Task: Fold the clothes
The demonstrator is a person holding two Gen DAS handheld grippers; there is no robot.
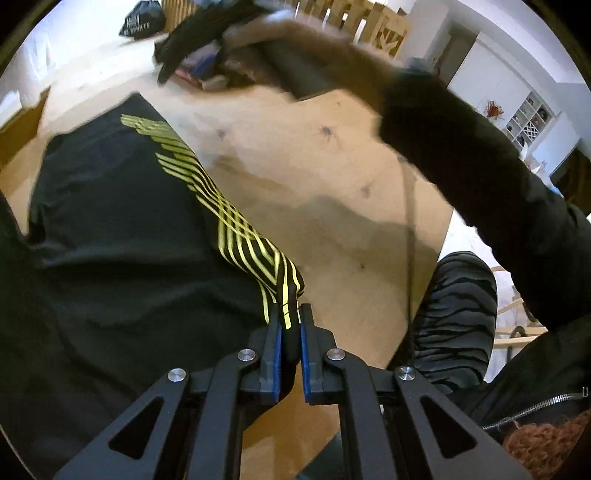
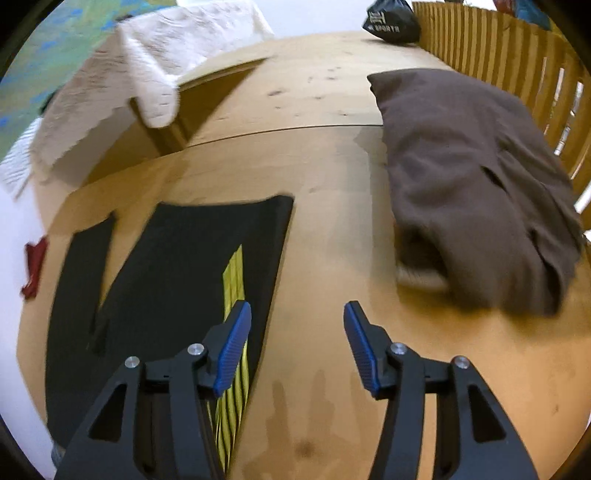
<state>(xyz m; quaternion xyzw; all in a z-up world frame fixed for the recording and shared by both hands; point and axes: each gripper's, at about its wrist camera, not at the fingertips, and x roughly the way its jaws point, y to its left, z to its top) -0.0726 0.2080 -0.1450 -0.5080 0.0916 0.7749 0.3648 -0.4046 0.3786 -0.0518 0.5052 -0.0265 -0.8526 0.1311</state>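
Observation:
A black garment [image 1: 110,221] with yellow stripes [image 1: 236,229] lies spread on the wooden table [image 1: 314,166]. My left gripper [image 1: 290,314] is shut on its striped edge near the table's front, and the cloth rises into the jaws. In the right wrist view the same black garment [image 2: 177,266] lies flat at lower left. My right gripper [image 2: 297,314] hangs open above bare wood just right of the garment's striped edge [image 2: 234,280], with nothing between its blue pads. A person's black-sleeved arm [image 1: 461,155] crosses the left wrist view, blurred.
A brown garment [image 2: 480,184] lies bunched at the right of the table [image 2: 325,110], beside a slatted wooden rail [image 2: 498,48]. A white cloth [image 2: 129,74] hangs at the far left, a black bag [image 2: 391,20] sits at the back. A person's patterned leg [image 1: 454,314] is at the table's edge.

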